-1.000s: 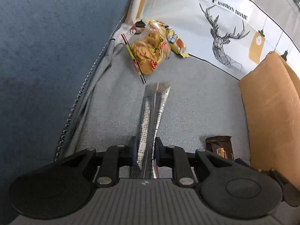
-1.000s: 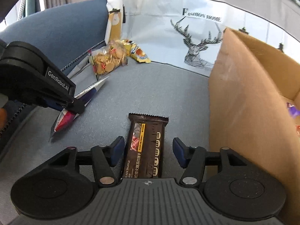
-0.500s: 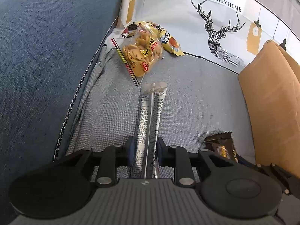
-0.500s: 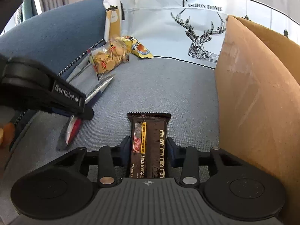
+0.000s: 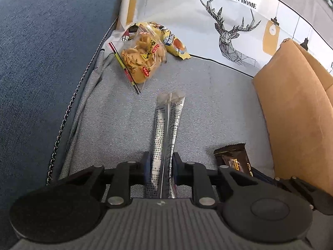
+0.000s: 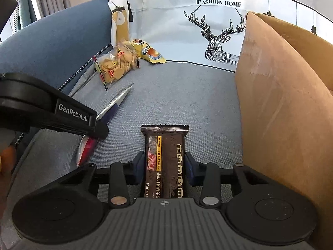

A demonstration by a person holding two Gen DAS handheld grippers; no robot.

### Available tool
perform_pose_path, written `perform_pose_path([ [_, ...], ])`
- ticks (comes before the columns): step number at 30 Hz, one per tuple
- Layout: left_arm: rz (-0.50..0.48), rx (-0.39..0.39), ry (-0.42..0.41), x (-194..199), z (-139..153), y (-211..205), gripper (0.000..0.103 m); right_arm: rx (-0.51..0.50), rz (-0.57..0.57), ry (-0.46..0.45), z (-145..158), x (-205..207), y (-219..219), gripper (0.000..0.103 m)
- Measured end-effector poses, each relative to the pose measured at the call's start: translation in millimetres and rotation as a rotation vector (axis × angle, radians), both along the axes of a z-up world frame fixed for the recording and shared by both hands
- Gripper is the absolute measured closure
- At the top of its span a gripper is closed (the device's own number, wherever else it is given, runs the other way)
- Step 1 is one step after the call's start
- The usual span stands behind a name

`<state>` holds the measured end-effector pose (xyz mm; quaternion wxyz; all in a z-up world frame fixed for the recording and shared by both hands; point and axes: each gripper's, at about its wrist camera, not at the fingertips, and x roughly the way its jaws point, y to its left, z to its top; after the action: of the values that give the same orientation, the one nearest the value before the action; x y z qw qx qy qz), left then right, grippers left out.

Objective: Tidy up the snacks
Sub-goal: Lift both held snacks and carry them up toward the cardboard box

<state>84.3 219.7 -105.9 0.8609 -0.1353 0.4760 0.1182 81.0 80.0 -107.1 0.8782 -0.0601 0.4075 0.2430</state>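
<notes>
My left gripper (image 5: pixel 160 162) is shut on a long silver snack stick packet (image 5: pixel 167 129) and holds it over the grey sofa seat. My right gripper (image 6: pixel 164 164) is shut on a dark brown cracker bar (image 6: pixel 165 156), next to the cardboard box (image 6: pixel 276 112) on the right. The left gripper also shows in the right wrist view (image 6: pixel 52 112), with the silver packet (image 6: pixel 112 106) in it. The brown bar shows in the left wrist view (image 5: pixel 233 158). A clear bag of biscuits (image 5: pixel 141 56) and a yellow snack packet (image 5: pixel 174 43) lie at the back of the seat.
A white cushion with a deer print (image 5: pixel 235 25) stands behind the seat. The blue sofa arm (image 5: pixel 41 62) rises on the left, with a metal chain (image 5: pixel 62 125) along the seam. The cardboard box (image 5: pixel 295 125) walls off the right side.
My right gripper has closed on the brown bar, which lay between open jaws a second ago. My left gripper has shifted slightly with the silver packet still held.
</notes>
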Motion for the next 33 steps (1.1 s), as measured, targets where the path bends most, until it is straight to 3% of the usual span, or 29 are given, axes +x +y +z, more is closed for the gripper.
perform_pose_path([
  [11, -0.025, 0.039, 0.006, 3, -1, -5, 0.077, -0.008, 0.009, -0.012, -1, -1, 1, 0.062],
  [16, -0.026, 0.033, -0.006, 2, 0, -6, 0.084, 0.003, 0.001, -0.034, 2, -3, -1, 0.062],
  [25, -0.013, 0.004, -0.085, -1, 11, -6, 0.085, 0.008, -0.001, -0.126, 18, -9, -2, 0.062],
  [33, 0.032, -0.033, -0.205, -7, 30, -3, 0.085, 0.036, -0.021, -0.241, 43, -18, -7, 0.062],
])
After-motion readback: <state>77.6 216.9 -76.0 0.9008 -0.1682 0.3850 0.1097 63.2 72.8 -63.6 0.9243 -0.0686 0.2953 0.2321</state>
